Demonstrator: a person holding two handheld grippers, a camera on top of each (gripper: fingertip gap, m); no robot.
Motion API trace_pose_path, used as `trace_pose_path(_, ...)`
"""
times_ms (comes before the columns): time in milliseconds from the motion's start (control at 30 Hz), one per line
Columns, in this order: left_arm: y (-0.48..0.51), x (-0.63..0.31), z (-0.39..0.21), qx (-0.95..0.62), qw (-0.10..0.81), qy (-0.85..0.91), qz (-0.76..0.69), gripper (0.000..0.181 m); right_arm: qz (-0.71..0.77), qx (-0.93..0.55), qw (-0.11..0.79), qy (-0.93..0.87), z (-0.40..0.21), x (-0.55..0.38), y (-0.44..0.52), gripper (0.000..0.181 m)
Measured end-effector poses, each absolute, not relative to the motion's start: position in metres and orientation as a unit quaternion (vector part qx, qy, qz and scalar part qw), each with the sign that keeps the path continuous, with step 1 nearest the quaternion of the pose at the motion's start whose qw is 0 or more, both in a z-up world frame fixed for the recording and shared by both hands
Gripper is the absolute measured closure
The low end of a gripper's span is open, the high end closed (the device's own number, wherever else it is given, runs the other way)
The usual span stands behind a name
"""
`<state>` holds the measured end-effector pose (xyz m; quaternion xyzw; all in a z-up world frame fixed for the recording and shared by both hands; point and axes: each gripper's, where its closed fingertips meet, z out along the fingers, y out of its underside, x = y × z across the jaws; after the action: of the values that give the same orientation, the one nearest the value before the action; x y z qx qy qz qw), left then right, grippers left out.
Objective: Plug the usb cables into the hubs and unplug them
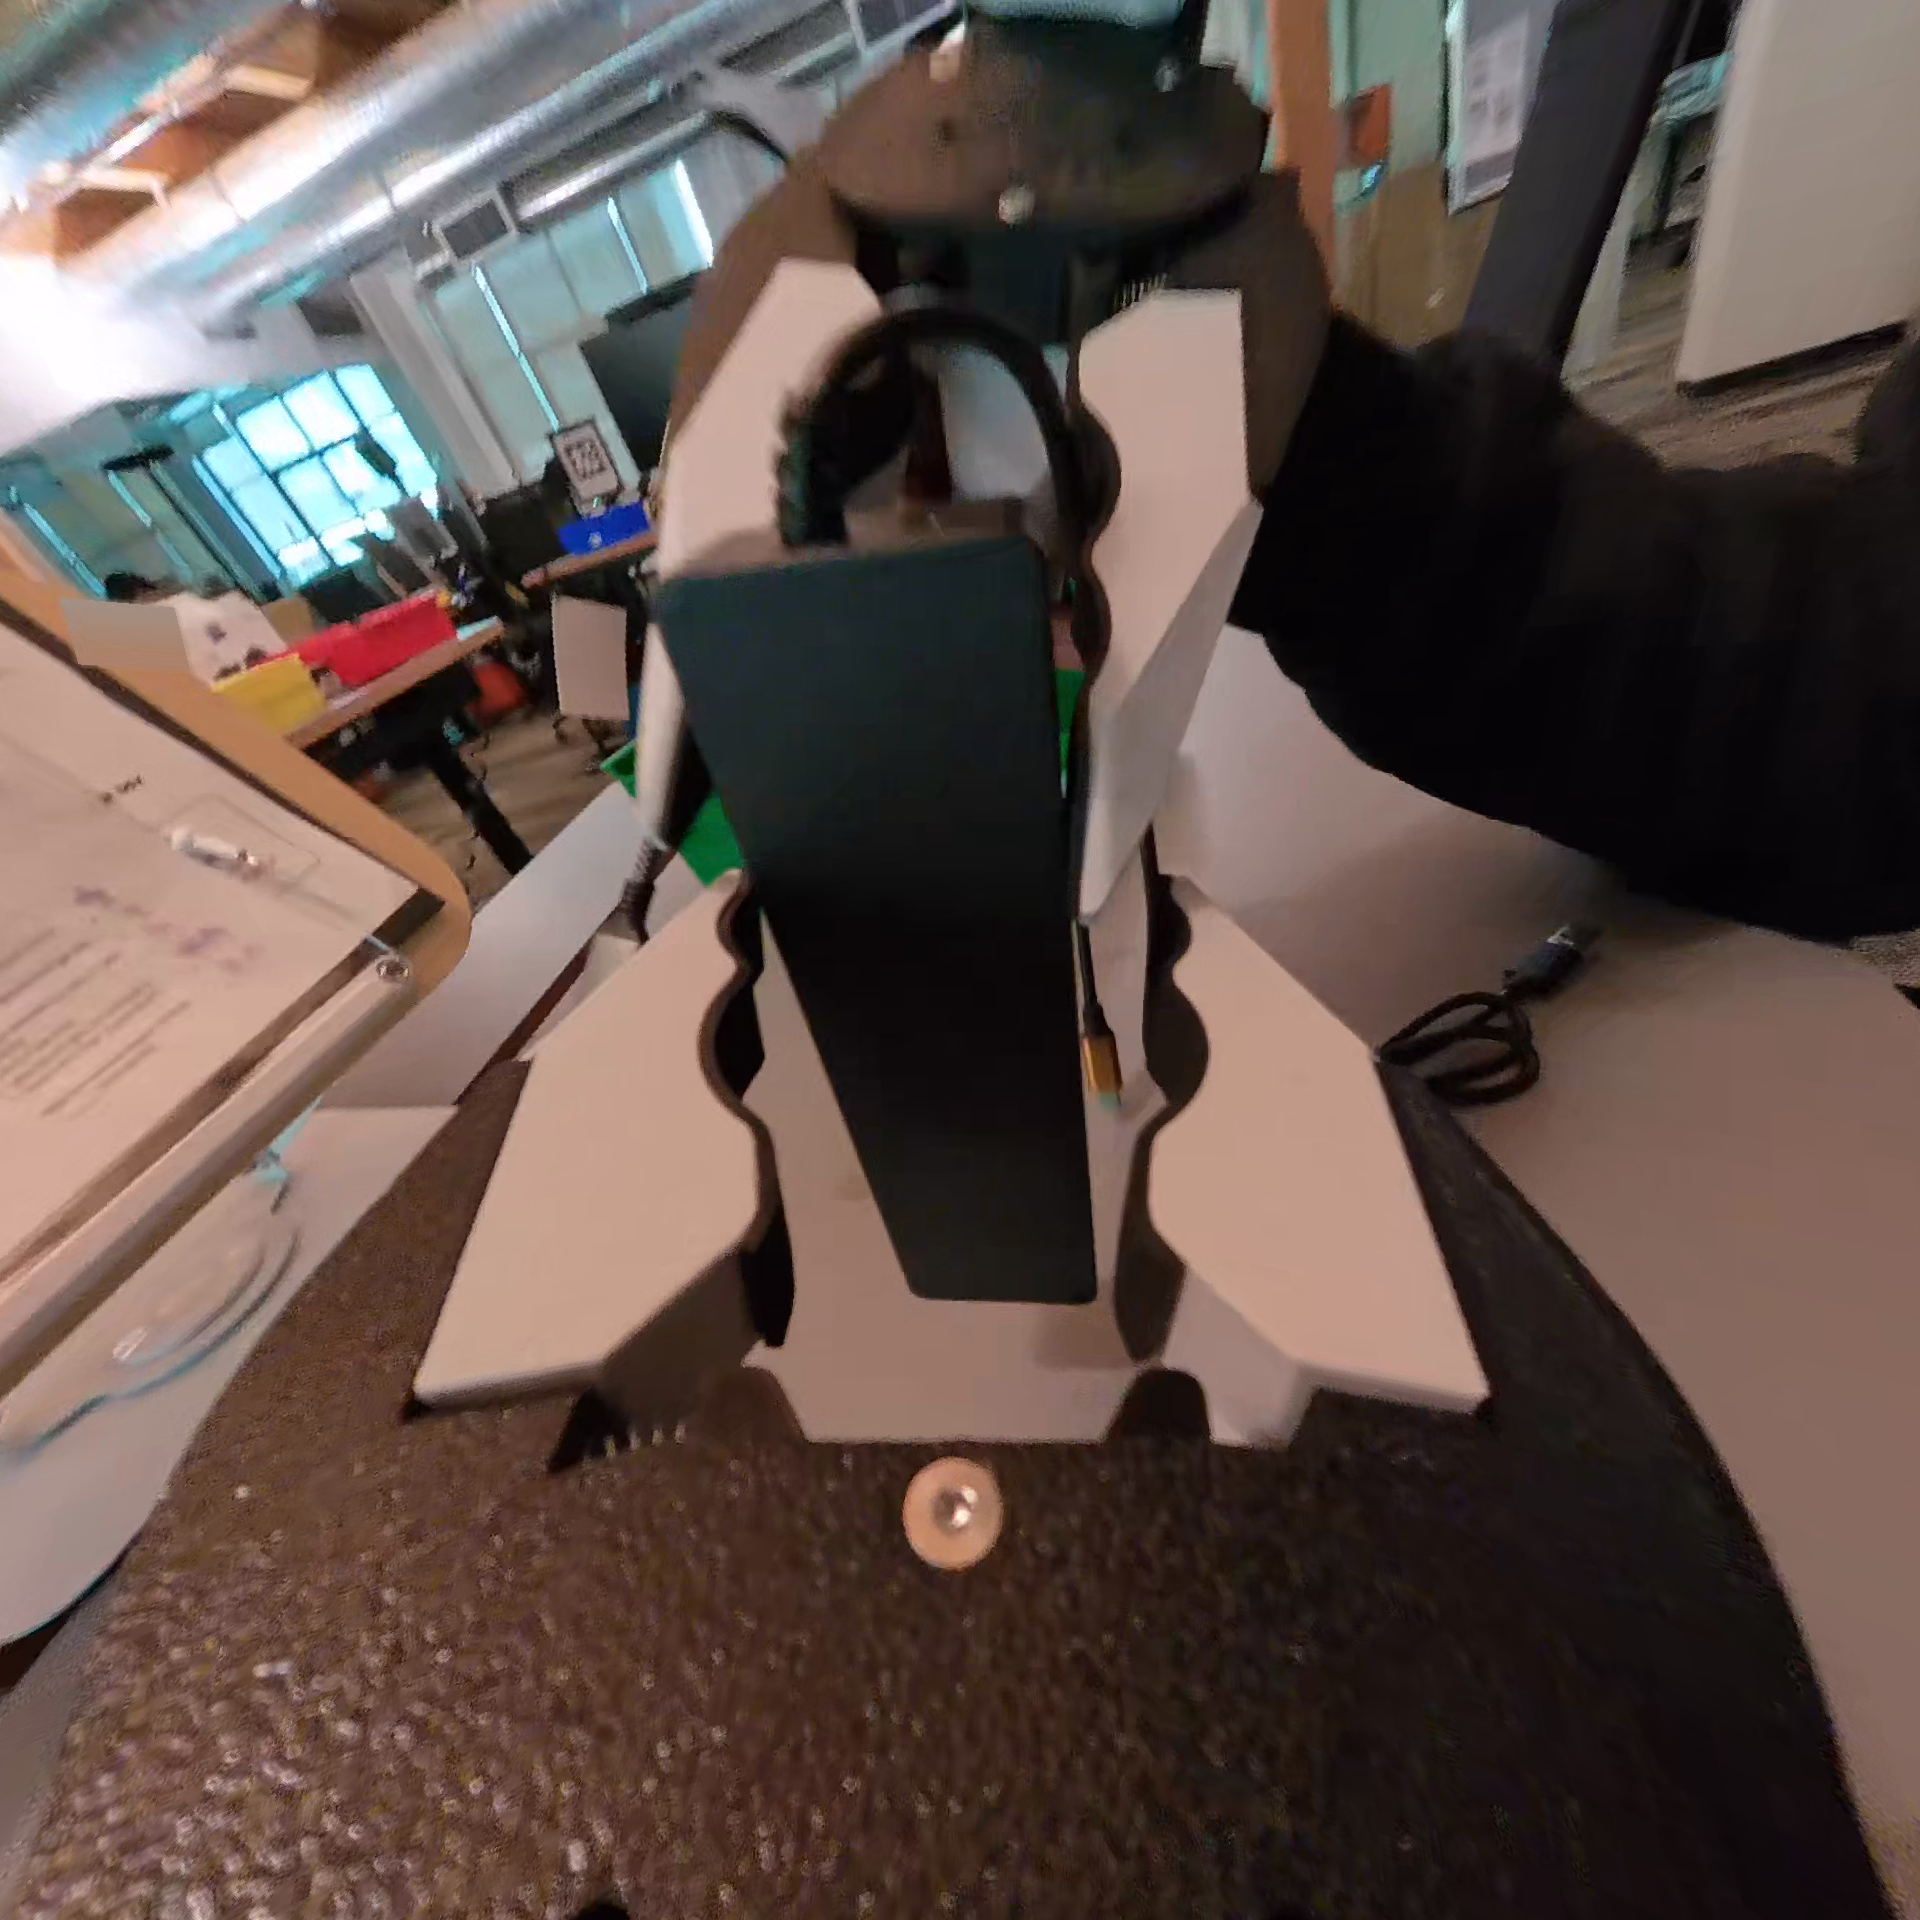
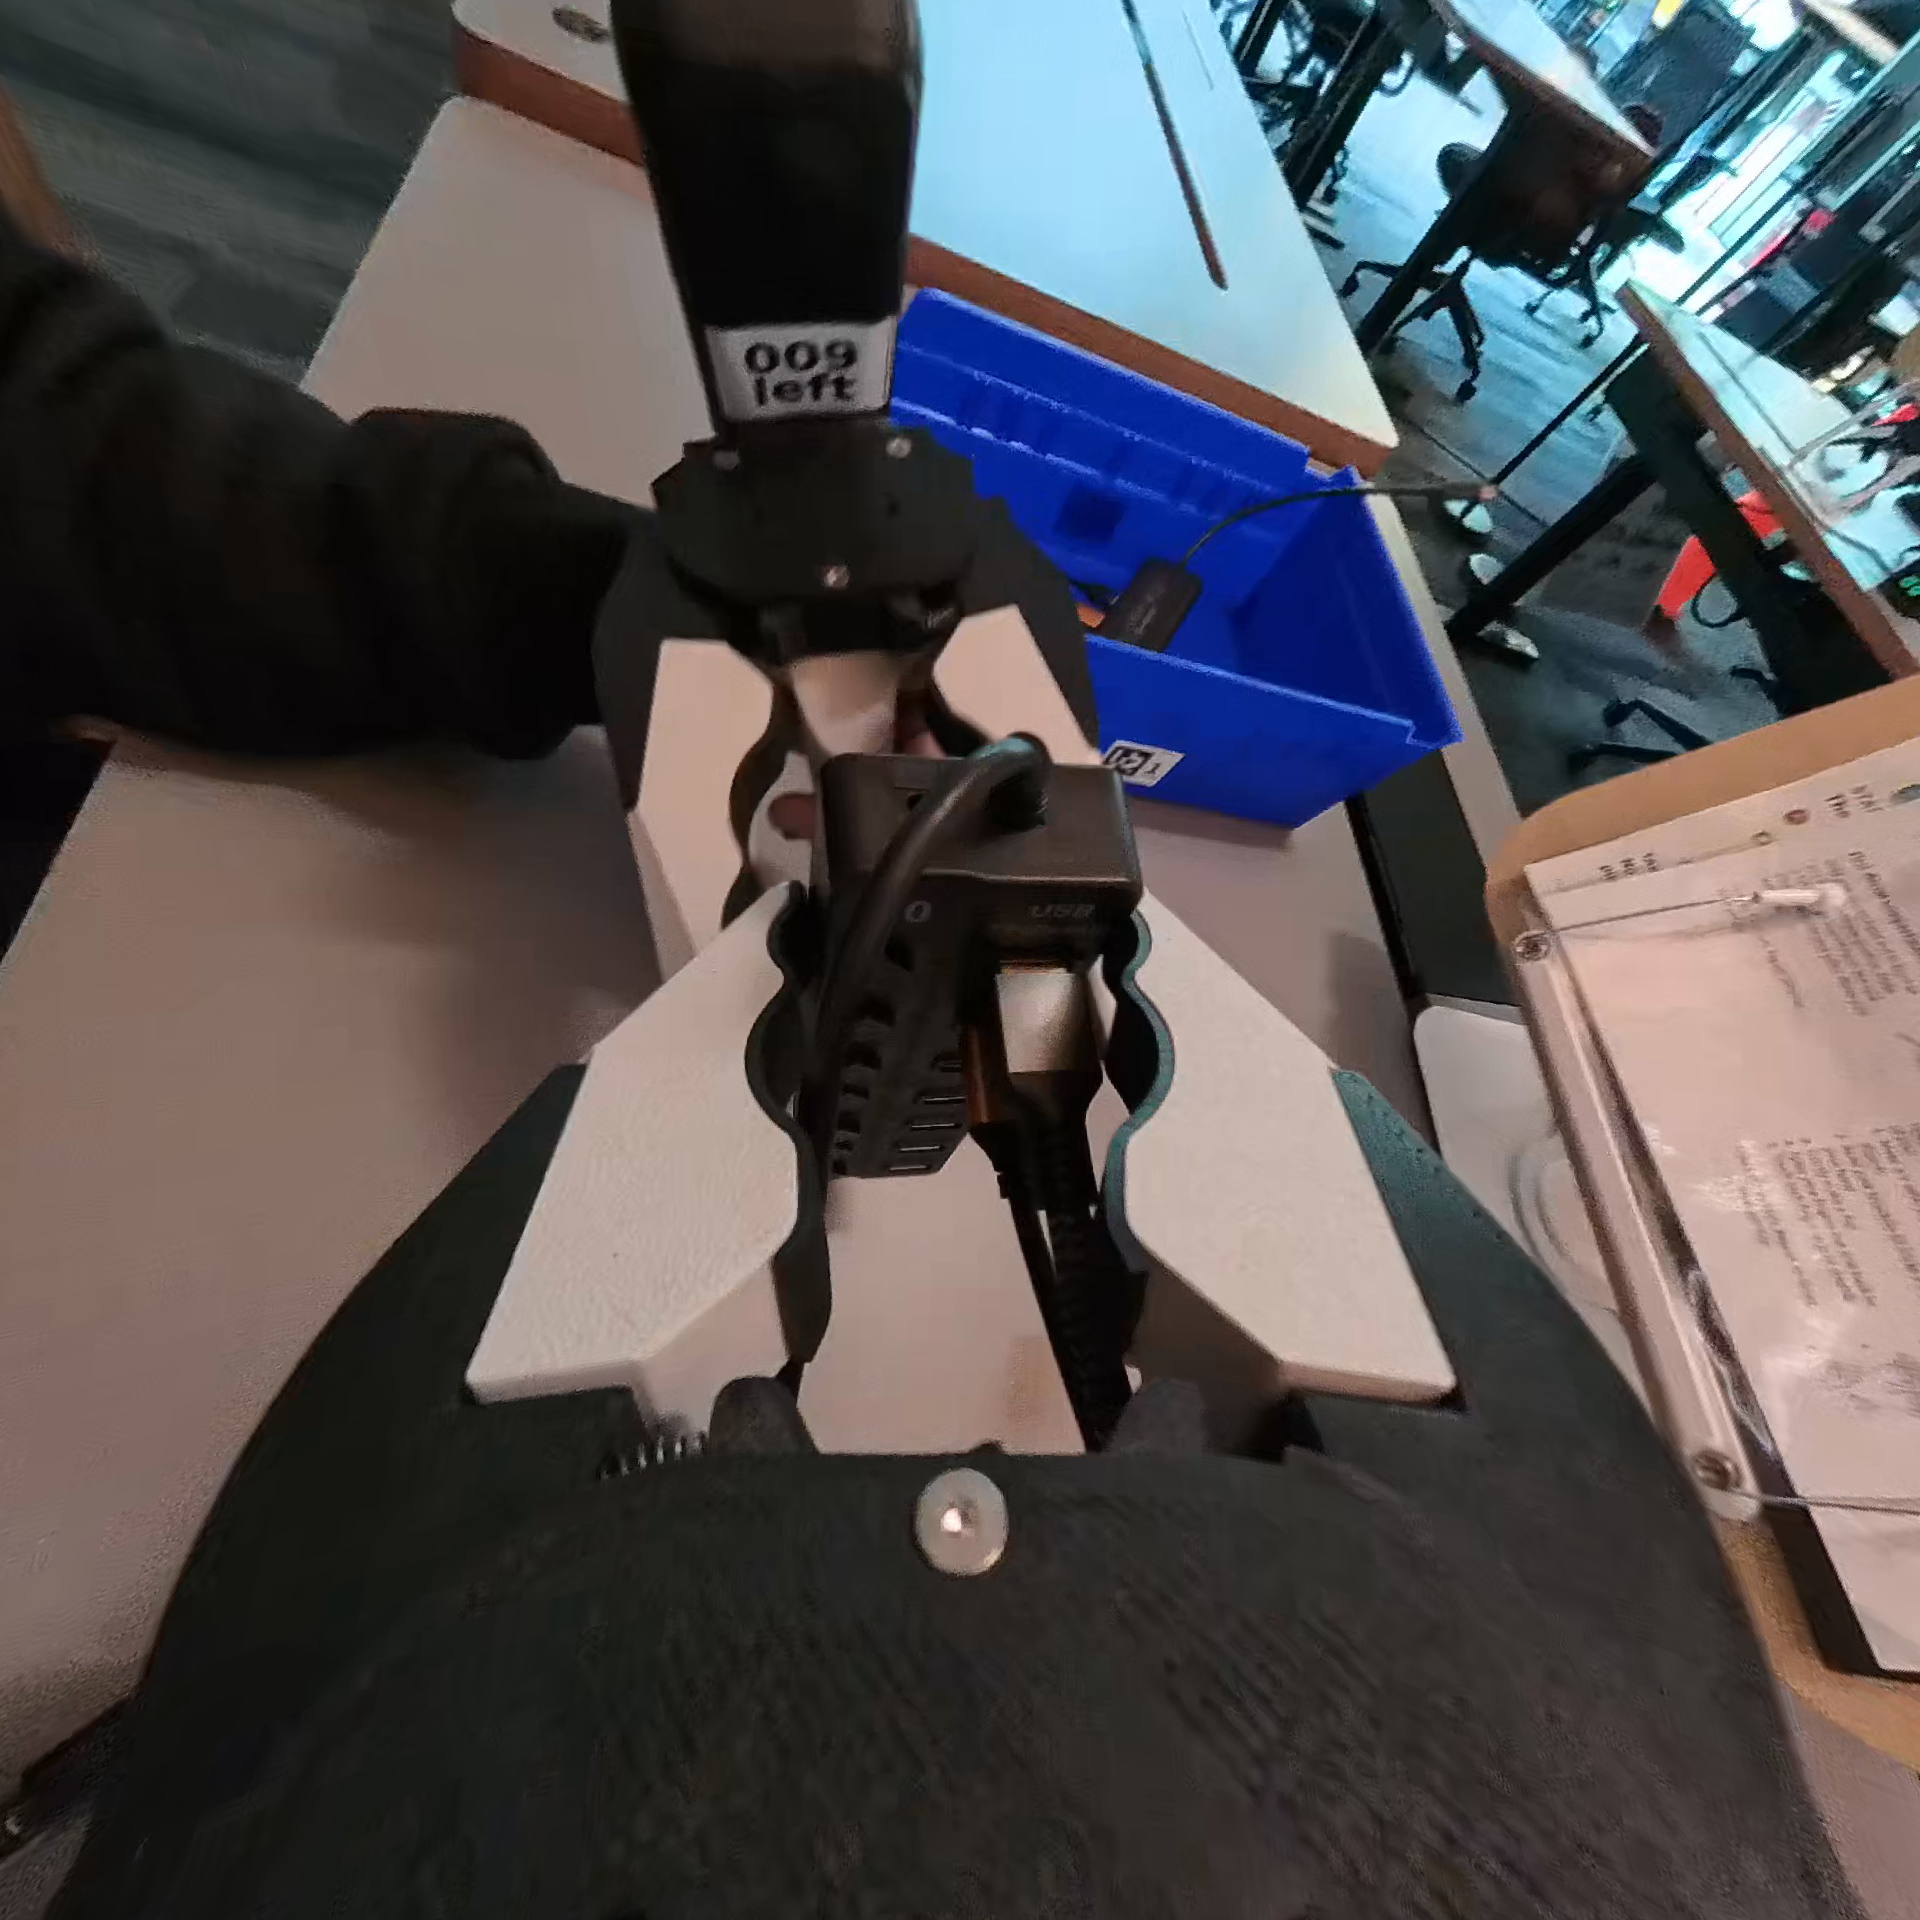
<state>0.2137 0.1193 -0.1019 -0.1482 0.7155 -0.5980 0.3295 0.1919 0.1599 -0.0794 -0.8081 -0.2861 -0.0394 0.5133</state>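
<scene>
My left gripper (image 1: 951, 935) is shut on a long black USB hub (image 1: 894, 883), held above the table and pointing away from me. The hub also shows in the right wrist view (image 2: 977, 831), with its smooth black lead (image 2: 894, 883) looping over it. My right gripper (image 2: 961, 935) faces the left one and is shut on a silver USB plug (image 2: 1039, 1018) with a braided black cable (image 2: 1081, 1278). The plug's tip sits at the hub's end port. A gold plug (image 1: 1099, 1060) dangles beside the hub.
A blue bin (image 2: 1299, 727) behind holds another small hub (image 2: 1148, 603). A coiled black cable (image 1: 1465, 1039) lies on the white table (image 1: 1714, 1195). A clear stand with a paper sheet (image 2: 1766, 1143) stands close by. A green bin (image 1: 717, 831) sits farther off. A black sleeve (image 1: 1558, 675) holds the right gripper.
</scene>
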Motion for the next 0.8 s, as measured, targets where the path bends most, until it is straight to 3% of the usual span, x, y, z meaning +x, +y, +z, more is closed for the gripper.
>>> trace_pose_path(300, 0.115, 0.223, -0.097, -0.192, 0.324, 0.713, -0.591, 0.095, -0.006, -0.793, 0.517, -0.322, -0.080, 0.180, 0.167, 0.126)
trace_pose_path(633, 0.083, 0.239, -0.097, -0.128, 0.268, 0.810, -0.506, 0.110, -0.044, -0.791, 0.531, -0.302, -0.061, 0.201, 0.142, 0.125)
trace_pose_path(800, 0.072, 0.244, -0.082, -0.077, 0.235, 0.793, -0.556, 0.114, -0.017, -0.780, 0.565, -0.270, -0.048, 0.213, 0.133, 0.125)
